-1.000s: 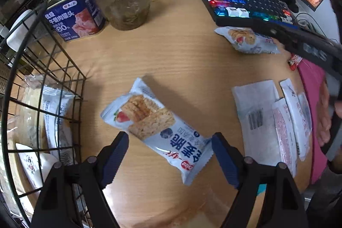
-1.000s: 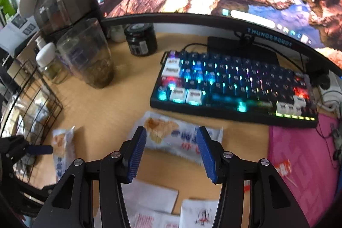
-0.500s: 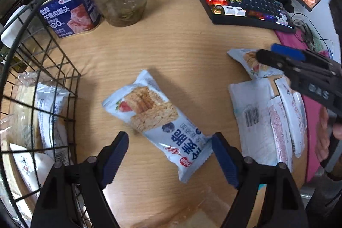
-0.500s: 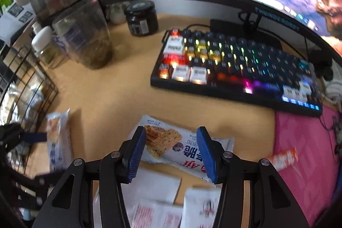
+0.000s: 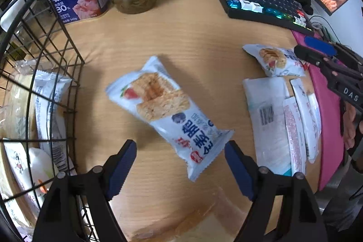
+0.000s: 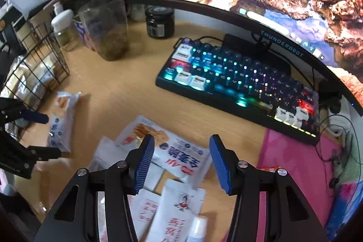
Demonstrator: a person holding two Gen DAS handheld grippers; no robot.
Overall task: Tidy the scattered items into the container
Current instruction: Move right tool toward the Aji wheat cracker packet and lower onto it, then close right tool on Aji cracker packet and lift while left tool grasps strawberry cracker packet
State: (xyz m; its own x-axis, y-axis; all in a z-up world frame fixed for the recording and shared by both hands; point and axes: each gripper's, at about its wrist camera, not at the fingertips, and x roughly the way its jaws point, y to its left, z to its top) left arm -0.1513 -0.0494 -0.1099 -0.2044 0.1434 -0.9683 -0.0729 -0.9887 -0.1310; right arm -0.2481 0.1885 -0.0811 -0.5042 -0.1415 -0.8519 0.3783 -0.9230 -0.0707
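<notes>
- Left gripper (image 5: 180, 152) hangs wide open, holding nothing, above a snack pack (image 5: 168, 110) lying on the bench (image 5: 192, 37) beside the wire basket (image 5: 68, 74).
- Right gripper (image 6: 181, 158), half open (empty too), hovers over a second pack (image 6: 181, 153).

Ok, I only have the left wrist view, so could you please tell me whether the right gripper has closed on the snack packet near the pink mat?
Observer: Not yet. In the right wrist view the right gripper is open, and the snack packet lies flat on the desk between its pads, untouched.
Operator: Thank you. Is there anything close to that gripper that I cannot see?
Observer: Yes, what looks like a small white tube lies on the sachets, just on the near side of the packet.
</notes>
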